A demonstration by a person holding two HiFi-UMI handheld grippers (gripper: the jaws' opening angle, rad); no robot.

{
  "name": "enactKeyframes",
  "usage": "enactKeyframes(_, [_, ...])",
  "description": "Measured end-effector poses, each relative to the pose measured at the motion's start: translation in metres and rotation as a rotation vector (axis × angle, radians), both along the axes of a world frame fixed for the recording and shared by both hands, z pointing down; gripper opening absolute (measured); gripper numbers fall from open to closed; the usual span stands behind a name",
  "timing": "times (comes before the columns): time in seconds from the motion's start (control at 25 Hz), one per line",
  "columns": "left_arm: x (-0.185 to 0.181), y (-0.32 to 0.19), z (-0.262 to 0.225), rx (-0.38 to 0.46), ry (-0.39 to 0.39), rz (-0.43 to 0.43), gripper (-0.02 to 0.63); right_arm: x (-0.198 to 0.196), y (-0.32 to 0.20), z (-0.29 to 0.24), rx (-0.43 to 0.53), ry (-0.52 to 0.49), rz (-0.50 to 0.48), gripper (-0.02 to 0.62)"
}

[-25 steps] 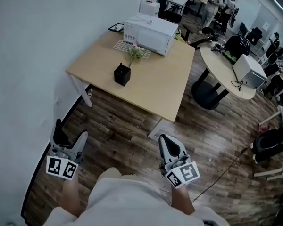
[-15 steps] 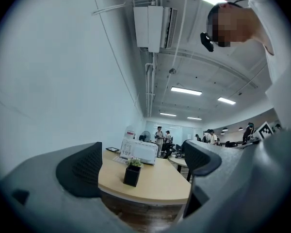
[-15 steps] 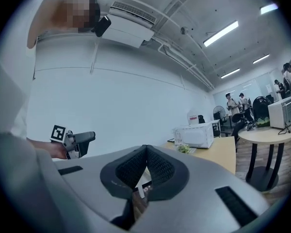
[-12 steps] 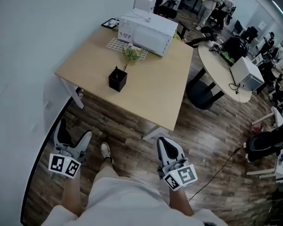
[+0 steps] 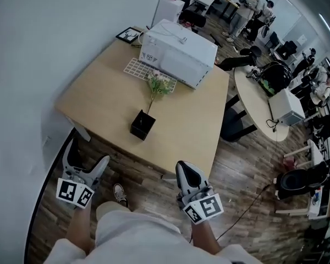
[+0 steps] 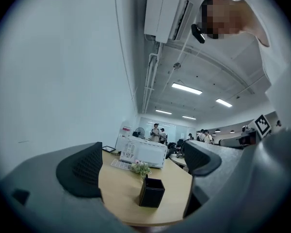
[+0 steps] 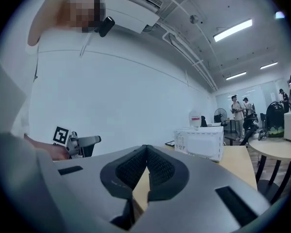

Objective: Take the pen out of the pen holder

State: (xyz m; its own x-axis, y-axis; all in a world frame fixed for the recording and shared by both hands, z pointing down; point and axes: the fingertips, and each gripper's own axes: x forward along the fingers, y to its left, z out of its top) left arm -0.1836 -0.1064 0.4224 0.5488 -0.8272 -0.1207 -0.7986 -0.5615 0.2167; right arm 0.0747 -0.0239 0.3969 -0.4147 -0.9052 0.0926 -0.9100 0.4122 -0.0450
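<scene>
A black square pen holder [image 5: 142, 125] stands near the front edge of the light wooden table [image 5: 99, 100]. In the left gripper view the pen holder [image 6: 151, 192] shows a thin dark pen tip [image 6: 144, 177] at its rim, with a small flower sprig [image 6: 140, 167] behind it. My left gripper [image 5: 86, 158] is open, low and left of the table, and the holder sits between its jaws [image 6: 144, 161] at a distance. My right gripper [image 5: 188, 174] is shut with nothing in it, just short of the table's front edge; its pads [image 7: 136, 166] touch.
A white box-shaped appliance [image 5: 179, 37] and a white grid mat [image 5: 140, 69] sit at the table's far side, with a small picture frame [image 5: 129, 35]. The white wall [image 5: 38, 43] runs along the left. A round table [image 5: 264, 92] and several people stand farther right.
The table and pen holder have come nearer and lower in the head view as the person walked up. Both grippers stay low at the sides, left open, right shut.
</scene>
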Motion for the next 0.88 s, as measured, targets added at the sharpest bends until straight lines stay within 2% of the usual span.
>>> enactKeyframes(0.2, [0.006,-0.045,0.012,-0.053,0.000,0.064,0.523,-0.010,-0.044,0.000,-0.019,-0.001,0.022,0.002])
enactKeyframes(0.4, [0.032,-0.072,0.029,-0.100,0.006,0.100,0.522,0.009,-0.071,0.012,-0.061,-0.009,0.041,0.002])
enactKeyframes(0.64, [0.059,-0.108,0.028,-0.102,0.015,0.050,0.522,0.030,-0.117,0.019,-0.066,-0.022,-0.035,0.002])
enactKeyframes(0.88, [0.089,-0.119,0.027,-0.103,-0.022,0.083,0.520,0.038,-0.148,0.018,-0.067,-0.029,-0.098,0.002])
